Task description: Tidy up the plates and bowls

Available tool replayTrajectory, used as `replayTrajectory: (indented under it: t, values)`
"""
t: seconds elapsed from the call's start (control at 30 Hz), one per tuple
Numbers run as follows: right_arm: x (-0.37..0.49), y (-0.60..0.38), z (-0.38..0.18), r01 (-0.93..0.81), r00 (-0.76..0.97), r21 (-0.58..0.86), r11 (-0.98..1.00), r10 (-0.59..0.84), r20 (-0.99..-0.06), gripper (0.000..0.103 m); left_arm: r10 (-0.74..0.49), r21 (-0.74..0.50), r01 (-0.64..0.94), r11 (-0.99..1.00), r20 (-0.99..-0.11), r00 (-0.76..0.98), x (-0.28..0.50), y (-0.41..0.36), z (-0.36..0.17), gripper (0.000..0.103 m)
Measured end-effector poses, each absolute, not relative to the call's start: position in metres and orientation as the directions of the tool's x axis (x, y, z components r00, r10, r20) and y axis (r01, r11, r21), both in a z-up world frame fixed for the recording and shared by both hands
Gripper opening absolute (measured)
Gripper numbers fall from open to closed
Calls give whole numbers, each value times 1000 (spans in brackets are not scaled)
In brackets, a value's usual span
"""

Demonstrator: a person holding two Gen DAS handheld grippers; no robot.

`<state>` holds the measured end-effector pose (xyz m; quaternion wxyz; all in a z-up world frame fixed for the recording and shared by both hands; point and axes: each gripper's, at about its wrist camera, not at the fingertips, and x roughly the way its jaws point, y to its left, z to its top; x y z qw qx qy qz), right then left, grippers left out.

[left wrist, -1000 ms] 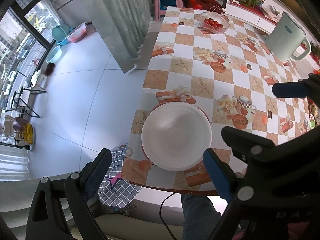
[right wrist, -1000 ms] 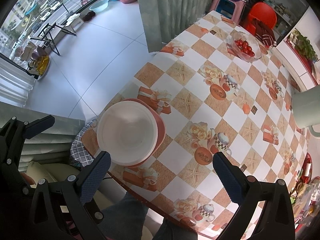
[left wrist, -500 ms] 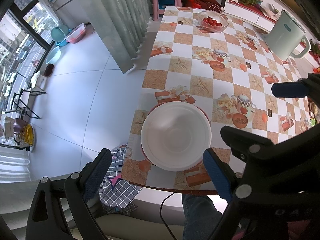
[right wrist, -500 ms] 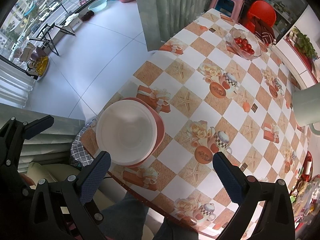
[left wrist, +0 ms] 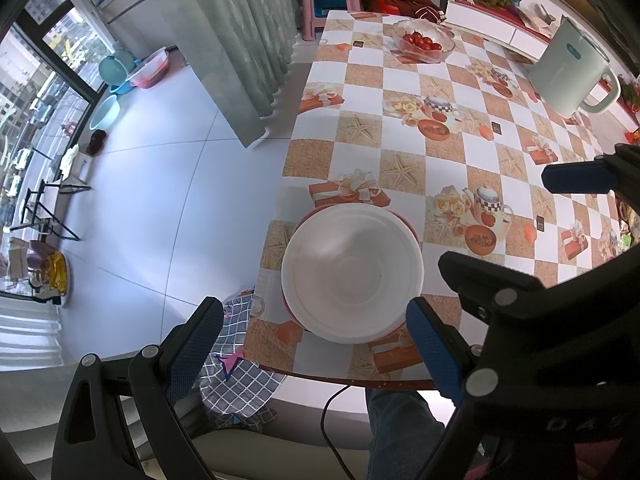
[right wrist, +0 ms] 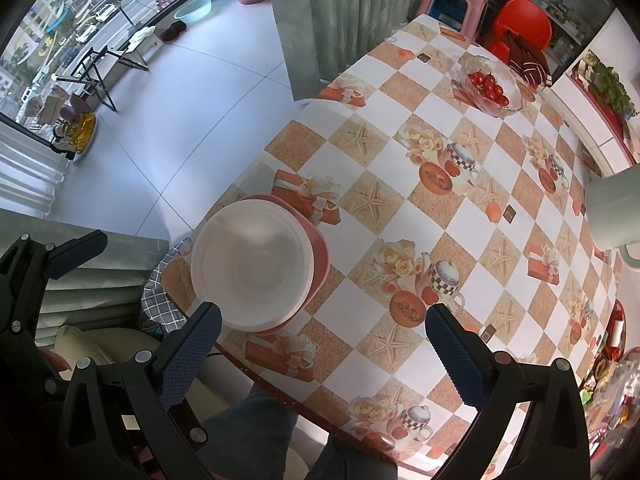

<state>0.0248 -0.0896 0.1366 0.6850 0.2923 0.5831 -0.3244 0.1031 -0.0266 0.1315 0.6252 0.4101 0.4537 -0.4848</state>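
So we're looking down on the desk with its checkered cloth of starfish and teapots, running from our near edge toward 12 o'clock. Way up the far end at roughly 1 o'clock sits a pale kettle, and at 12 o'clock a glass bowl of tomatoes; neither looks like part of our job.

The actual task stuff is right by the near edge: a white bowl sitting inside or on top of a red dish. We only see a sliver of red rim poking out around 1 to 3 o'clock of the bowl, so we can't tell whether it's a plate or another bowl, or whether more are stacked underneath.

Our left claw hangs above the bowl with jaws spread wide, a pad off to either side of it and touching nothing. Our right claw is also wide open and empty, over bare cloth at about 4 o'clock of the stack.

Progress-wise, we'd guess the stacking is basically done, since no loose plates or bowls show anywhere else on the desk. What's left, if anything, is maybe nudging the bowl centered on the red dish, because it sits a bit off to the 9 o'clock side.
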Motion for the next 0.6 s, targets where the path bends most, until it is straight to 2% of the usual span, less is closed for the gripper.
replayTrajectory:
  t: [0.6]
  values:
    - [24, -91, 134, 792, 108, 26, 610, -97, -989, 103, -231, 74, 980, 183, -966, 116, 103, -29, 129, 94]
